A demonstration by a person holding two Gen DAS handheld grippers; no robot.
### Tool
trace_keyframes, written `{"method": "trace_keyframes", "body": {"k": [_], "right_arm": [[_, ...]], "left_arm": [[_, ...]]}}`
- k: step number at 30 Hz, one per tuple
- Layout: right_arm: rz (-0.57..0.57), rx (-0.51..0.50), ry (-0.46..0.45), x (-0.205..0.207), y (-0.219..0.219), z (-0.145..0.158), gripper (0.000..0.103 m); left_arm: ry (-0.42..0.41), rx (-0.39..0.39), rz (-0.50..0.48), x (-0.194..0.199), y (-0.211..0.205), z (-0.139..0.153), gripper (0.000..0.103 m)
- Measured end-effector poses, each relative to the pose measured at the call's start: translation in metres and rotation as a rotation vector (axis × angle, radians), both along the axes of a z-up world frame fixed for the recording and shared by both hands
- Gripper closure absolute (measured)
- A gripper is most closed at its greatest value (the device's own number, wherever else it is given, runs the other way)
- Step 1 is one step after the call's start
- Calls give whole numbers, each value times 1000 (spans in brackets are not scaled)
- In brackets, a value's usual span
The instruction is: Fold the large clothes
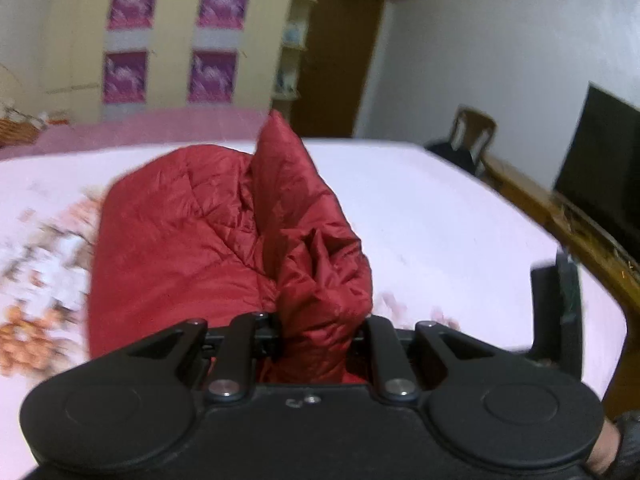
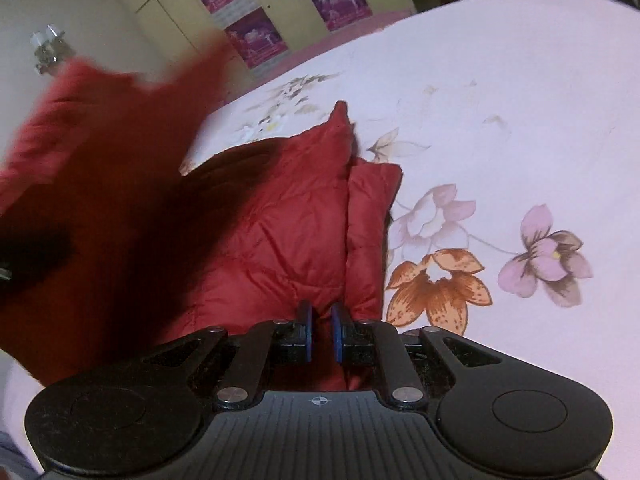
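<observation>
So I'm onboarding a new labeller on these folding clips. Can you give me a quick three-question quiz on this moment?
1. True or false: the left gripper has a bunch of the red quilted jacket between its fingers.
2. Multiple choice: the jacket lies on
A. a bare wooden floor
B. a pale pink bedsheet printed with flowers
C. a chair
3. Short answer: in the right wrist view, are the blue pads of the right gripper touching, and is fabric pinched between them?

Key
1. True.
2. B.
3. No, a narrow gap shows between them; the jacket appears behind the gap, not clamped.
</observation>
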State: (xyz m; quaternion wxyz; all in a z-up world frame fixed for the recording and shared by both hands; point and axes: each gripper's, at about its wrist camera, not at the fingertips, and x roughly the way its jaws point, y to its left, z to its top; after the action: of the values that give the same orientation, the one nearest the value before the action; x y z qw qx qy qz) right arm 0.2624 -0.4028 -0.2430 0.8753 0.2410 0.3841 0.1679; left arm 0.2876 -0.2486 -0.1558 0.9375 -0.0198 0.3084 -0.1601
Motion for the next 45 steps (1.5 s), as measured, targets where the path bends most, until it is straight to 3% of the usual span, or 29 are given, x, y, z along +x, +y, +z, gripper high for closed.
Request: {"method": "trace_keyframes", "body": {"k": [4,5,8,9,10,13,14,15,16,17,19,20,21,23,25,26,27,29,34,45], "right_arm": [[13,54,20,9,-6,-4,91],[18,63,23,9,-7,-5,91],[28,104,38,14,-13,-9,92],[33,128,44,15,-16,-11,92],[43,153,50,17,-20,-12,91],[23,218,69,18,-40,-9,91],[-6,220,54,17,-48,-4,75],[-48,215,24,12,-58,5,24],[-90,215,-24,9,-65,14,12],[-102,230,-72,8,-71,23,12],[-100,257,-103,19,-75,41,12],[-90,266,-117,27,-73,48,12],[-67,265,-131,38,-68,57,19],[-27,237,-129,59,-55,68,30],[9,204,-139,78,-41,78,32],[25,170,-127,83,-33,80,42],[51,135,-107,93,-24,79,70],[78,82,-91,99,-13,78,93],[39,-35,-92,76,-20,66,93],[-28,-50,4,84,-22,8,93]], "left_arm": [[75,33,-49,12,-12,-21,84],[98,19,-68,14,-10,-24,76],[144,-22,-91,12,6,-28,69],[173,-70,-102,12,16,-24,65],[194,-176,-119,8,36,-16,58],[148,-370,-82,-9,90,10,49],[118,-404,-62,-12,109,19,47],[87,-407,-24,-13,126,24,47],[56,-382,29,-10,144,26,47],[35,-349,79,-5,156,25,50],[27,-306,185,12,181,13,58],[38,-318,224,24,194,3,66],[49,-339,251,35,203,-6,69],[64,-360,271,59,207,-19,76],[77,-358,265,73,203,-30,78],[84,-363,254,81,197,-32,81],[86,-357,240,84,189,-35,81],[86,-327,194,91,171,-38,81],[105,-266,98,97,143,-43,81],[149,-80,28,122,103,-61,80]]}}
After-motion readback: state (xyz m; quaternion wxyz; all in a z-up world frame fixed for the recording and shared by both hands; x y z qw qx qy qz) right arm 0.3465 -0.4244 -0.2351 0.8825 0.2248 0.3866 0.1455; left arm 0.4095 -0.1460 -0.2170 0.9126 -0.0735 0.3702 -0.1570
